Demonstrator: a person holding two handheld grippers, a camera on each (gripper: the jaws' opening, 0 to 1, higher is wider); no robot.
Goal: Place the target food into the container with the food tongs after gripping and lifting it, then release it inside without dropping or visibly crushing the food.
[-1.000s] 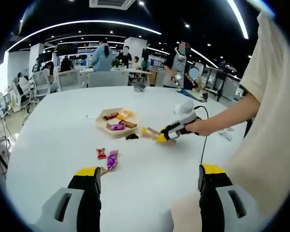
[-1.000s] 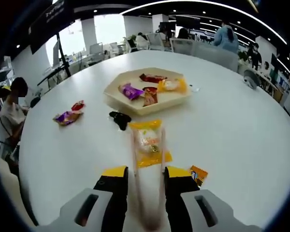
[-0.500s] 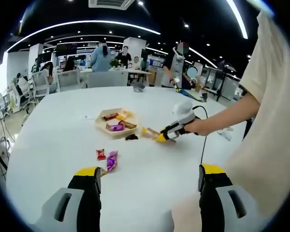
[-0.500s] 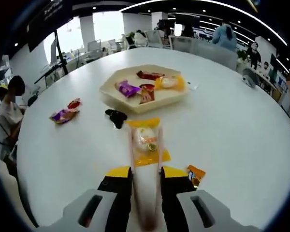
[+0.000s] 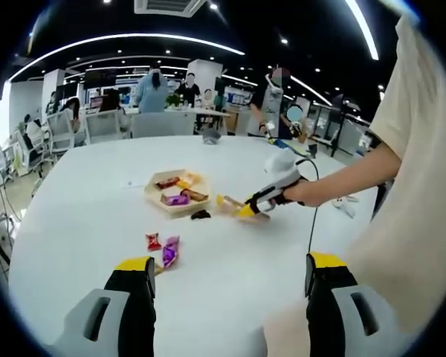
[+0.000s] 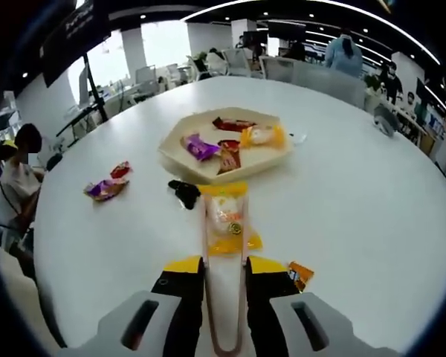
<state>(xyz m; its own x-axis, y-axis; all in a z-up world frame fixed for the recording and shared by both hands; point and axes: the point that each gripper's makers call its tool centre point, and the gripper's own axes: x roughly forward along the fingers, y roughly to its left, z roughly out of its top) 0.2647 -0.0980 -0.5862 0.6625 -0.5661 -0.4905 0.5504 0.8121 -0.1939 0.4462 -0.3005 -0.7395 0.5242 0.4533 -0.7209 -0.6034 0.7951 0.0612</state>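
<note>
Right gripper (image 6: 224,271): jaws pressed in on the handle of the food tongs (image 6: 223,297), which run forward between them; in the left gripper view it (image 5: 262,199) is seen from the side, held by a person's hand (image 5: 301,193) above the white table (image 5: 230,282).
Food tongs, tips: closed around a yellow-and-clear wrapped snack (image 6: 227,217), one arm along each long side of the packet; the same yellow packet (image 5: 224,201) shows at the tong tips in the left gripper view.
Wrapped snack, place: just short of the tray, near its closest edge; whether it is lifted clear of the table I cannot tell.
Container: a shallow beige hexagonal tray (image 6: 180,160) on the table, holding a purple wrapped sweet (image 6: 198,146), a dark red one (image 6: 229,124), a brown one (image 6: 230,158) and an orange-yellow packet (image 6: 262,135).
Beside the tray: a small black object (image 6: 184,192) on the table, just left of the held snack.
Loose sweets: a red one (image 6: 120,170) and a purple one (image 6: 104,190) lying together, well apart from the tray.
Near the right jaw: a small orange packet (image 6: 299,274) on the table.
Left gripper (image 5: 227,281): jaws wide apart, nothing between them, above the table.
</note>
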